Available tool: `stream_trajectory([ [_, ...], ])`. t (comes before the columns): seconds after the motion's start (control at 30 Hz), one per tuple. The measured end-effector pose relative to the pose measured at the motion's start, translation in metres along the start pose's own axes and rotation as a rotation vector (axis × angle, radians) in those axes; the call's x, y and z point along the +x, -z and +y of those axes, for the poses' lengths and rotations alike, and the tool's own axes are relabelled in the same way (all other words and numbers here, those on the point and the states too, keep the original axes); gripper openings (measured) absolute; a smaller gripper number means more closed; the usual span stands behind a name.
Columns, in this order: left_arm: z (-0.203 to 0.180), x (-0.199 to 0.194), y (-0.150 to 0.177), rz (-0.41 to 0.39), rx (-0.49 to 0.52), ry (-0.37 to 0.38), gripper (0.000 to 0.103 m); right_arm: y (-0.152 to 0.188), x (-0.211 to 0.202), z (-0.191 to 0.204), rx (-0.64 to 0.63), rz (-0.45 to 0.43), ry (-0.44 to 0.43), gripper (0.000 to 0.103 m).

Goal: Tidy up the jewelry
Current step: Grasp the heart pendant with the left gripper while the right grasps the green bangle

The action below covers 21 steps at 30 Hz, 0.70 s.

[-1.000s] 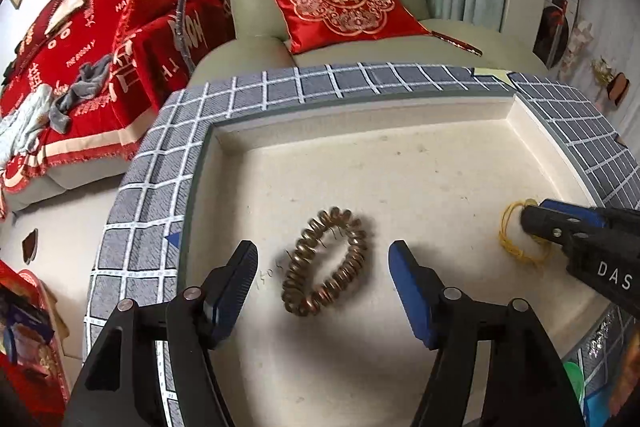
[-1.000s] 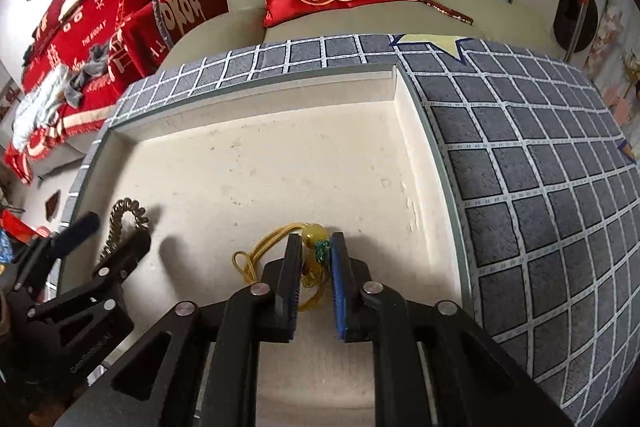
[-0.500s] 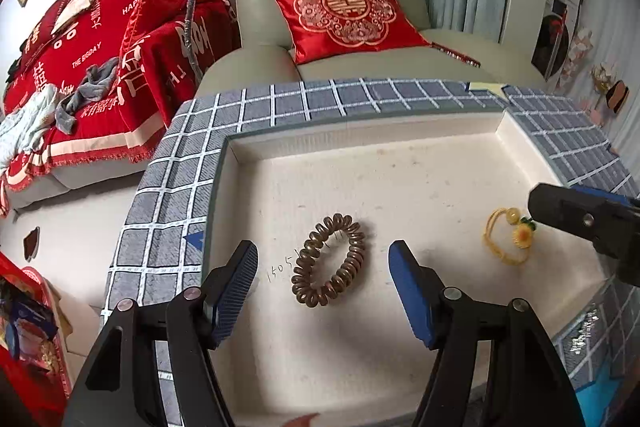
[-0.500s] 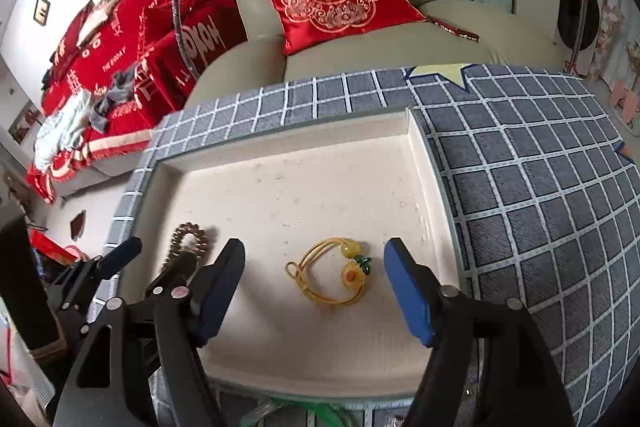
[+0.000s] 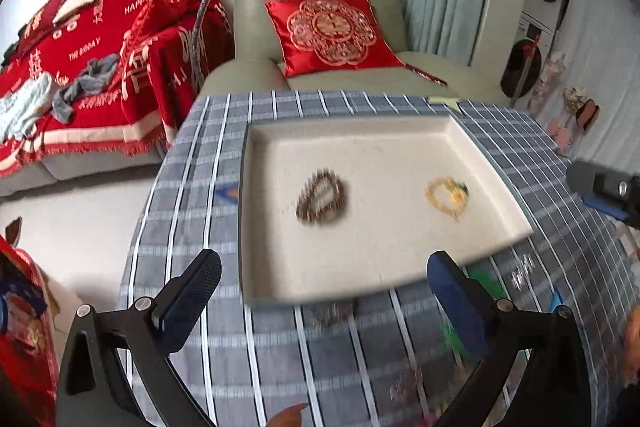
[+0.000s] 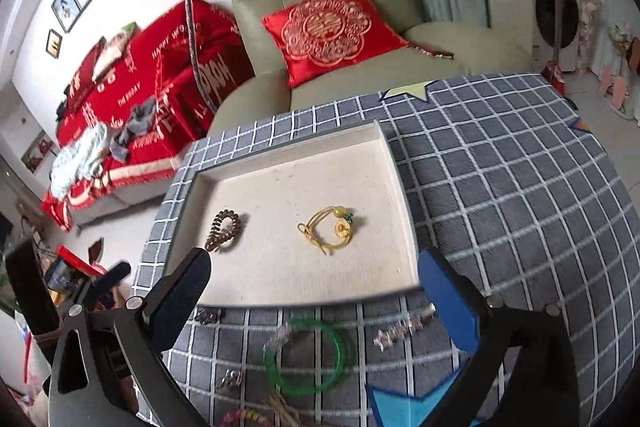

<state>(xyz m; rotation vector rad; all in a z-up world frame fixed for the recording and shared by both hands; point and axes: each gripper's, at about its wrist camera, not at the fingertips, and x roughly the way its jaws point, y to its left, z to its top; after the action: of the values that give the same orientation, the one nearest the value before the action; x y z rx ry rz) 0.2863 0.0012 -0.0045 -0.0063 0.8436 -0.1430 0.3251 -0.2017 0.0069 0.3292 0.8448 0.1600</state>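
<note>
Both grippers empty. Left gripper [image 5: 324, 291] has its jaws spread wide, having just been opening, nothing between them; it hangs over the checked tablecloth [image 6: 500, 187] at the lower edge of its frame, short of the tray. Right gripper [image 6: 316, 287] likewise spread wide, just been opening, nothing between its jaws.

Cream tray [image 6: 394, 163] sits mid-frame in both views. Two pieces lie inside it, well apart: brown coil bracelet [image 6: 225, 229] left of centre, yellow cord bracelet [image 6: 330, 229] with a flower charm right of centre. Spaced out like that probably so each stays separate and easy to see, not tangled.

Still outside the tray, lower part of the right wrist view, on the cloth: green bangle [image 6: 308, 355], silver chain piece [image 6: 402, 329], a few small bits at the bottom edge, too blurred to name.

Judgement: two items sorted, several left. Wide jaws suit the bangle next; it looks rigid and smooth, so it may slip.
</note>
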Motion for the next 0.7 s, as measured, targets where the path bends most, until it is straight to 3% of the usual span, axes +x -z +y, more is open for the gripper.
stream_trajectory([
  [0.4,-0.010,-0.008,0.070,0.129,0.053,0.013,0.103,0.065,-0.026,-0.012,0.016,0.112,0.001,0.103],
  [0.7,-0.017,0.001,0.081,0.153,0.072,-0.032,0.103,0.116,-0.016,-0.021,-0.038,0.217,0.100,0.103],
])
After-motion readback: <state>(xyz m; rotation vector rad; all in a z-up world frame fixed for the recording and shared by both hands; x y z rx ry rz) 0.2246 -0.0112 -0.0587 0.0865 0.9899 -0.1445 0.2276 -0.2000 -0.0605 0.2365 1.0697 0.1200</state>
